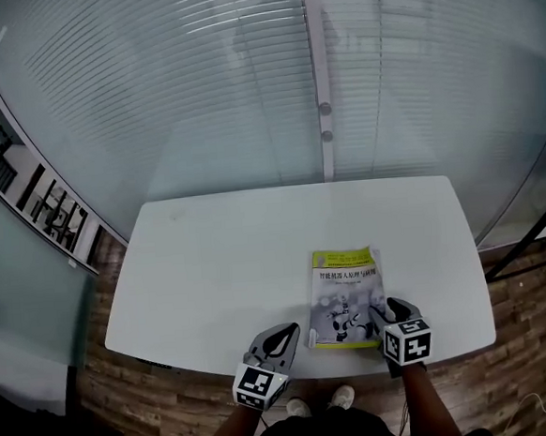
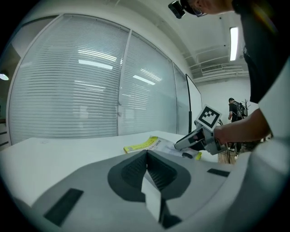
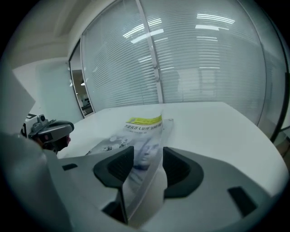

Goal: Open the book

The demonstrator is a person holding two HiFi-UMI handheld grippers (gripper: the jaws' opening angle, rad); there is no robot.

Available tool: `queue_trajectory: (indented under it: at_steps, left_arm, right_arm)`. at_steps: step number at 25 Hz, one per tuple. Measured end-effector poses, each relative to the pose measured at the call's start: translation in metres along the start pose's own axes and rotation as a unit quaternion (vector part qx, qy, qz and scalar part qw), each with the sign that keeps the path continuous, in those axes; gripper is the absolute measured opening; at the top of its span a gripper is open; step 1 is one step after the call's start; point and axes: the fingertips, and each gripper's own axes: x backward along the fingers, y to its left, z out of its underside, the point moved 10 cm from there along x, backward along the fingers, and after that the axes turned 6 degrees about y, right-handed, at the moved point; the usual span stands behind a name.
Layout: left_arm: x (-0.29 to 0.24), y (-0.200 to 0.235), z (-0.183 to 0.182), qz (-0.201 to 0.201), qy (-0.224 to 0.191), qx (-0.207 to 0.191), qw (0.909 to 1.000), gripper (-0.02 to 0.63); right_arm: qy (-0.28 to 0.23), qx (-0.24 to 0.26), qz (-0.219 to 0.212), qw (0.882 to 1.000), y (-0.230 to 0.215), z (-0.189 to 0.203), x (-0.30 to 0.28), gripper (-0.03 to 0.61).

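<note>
Both forearms reach in over the counter's near edge, one on each side of the book.
The book (image 1: 347,296) lies on the white counter (image 1: 257,251), close to the front edge and right of middle. The right fingers (image 1: 400,307) tilt down at its near right corner. The left fingers (image 1: 275,337) sit near its left side, pressed together on nothing. Only the right gripper view shows the cover's edge (image 3: 145,158) lifted, standing between the spread right fingers with neither pad pressing it.
</note>
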Motion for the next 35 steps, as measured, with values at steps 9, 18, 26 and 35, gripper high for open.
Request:
queue_trajectory:
  at_steps: [9, 18, 26, 35]
  left_arm:
    - [0.008, -0.010, -0.002, -0.019, 0.009, 0.011, 0.9997, 0.014]
    - [0.027, 0.013, 0.010, -0.014, 0.000, 0.026, 0.9996, 0.014]
    - [0.033, 0.027, 0.015, 0.028, 0.004, 0.012, 0.9995, 0.014]
    - [0.050, 0.059, 0.020, 0.010, -0.020, 0.023, 0.9995, 0.014]
  right_arm:
    - [0.077, -0.024, -0.033, 0.996, -0.020, -0.002, -0.018, 0.193]
    - [0.107, -0.055, -0.046, 0.992, -0.018, 0.001, -0.021, 0.175]
    - [0.089, -0.066, 0.013, 0.994, -0.012, -0.003, -0.022, 0.153]
    - [0.059, 0.025, 0.121, 0.991, 0.008, -0.015, -0.010, 0.038]
